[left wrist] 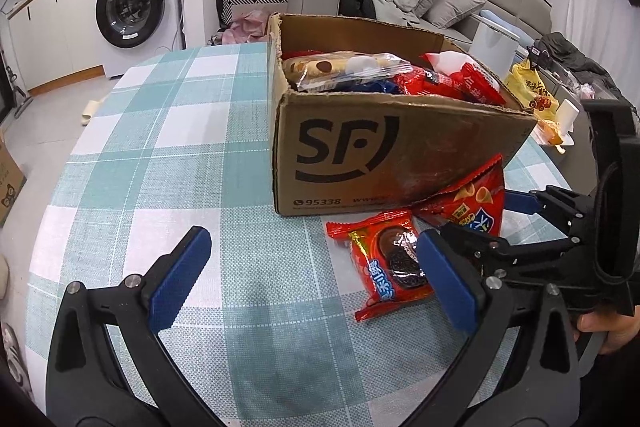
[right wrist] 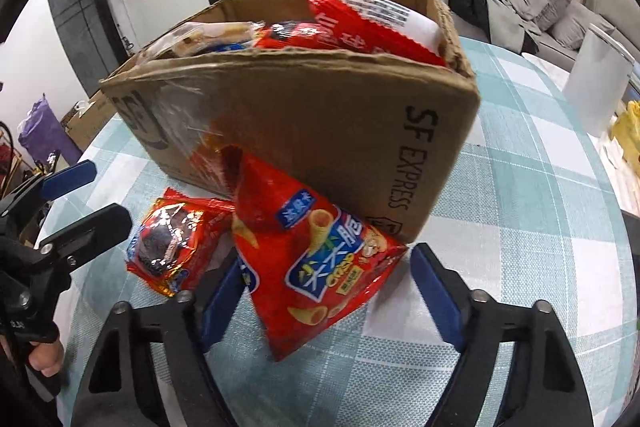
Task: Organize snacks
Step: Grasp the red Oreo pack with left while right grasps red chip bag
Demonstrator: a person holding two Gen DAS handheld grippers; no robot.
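My right gripper [right wrist: 326, 297] straddles the red cone-snack bag [right wrist: 316, 259] leaning on the brown cardboard box [right wrist: 320, 131] near the table's [right wrist: 520, 227] middle, jaws half-open, right pad not touching, so I should centre before squeezing, keeping the wide-open, empty left gripper [left wrist: 308, 279] clear.

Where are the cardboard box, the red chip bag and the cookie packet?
cardboard box [left wrist: 384, 155], left wrist view, printed front wall.
red chip bag [right wrist: 320, 259], right wrist view, middle of its front.
cookie packet [left wrist: 384, 259], left wrist view, cookie picture.
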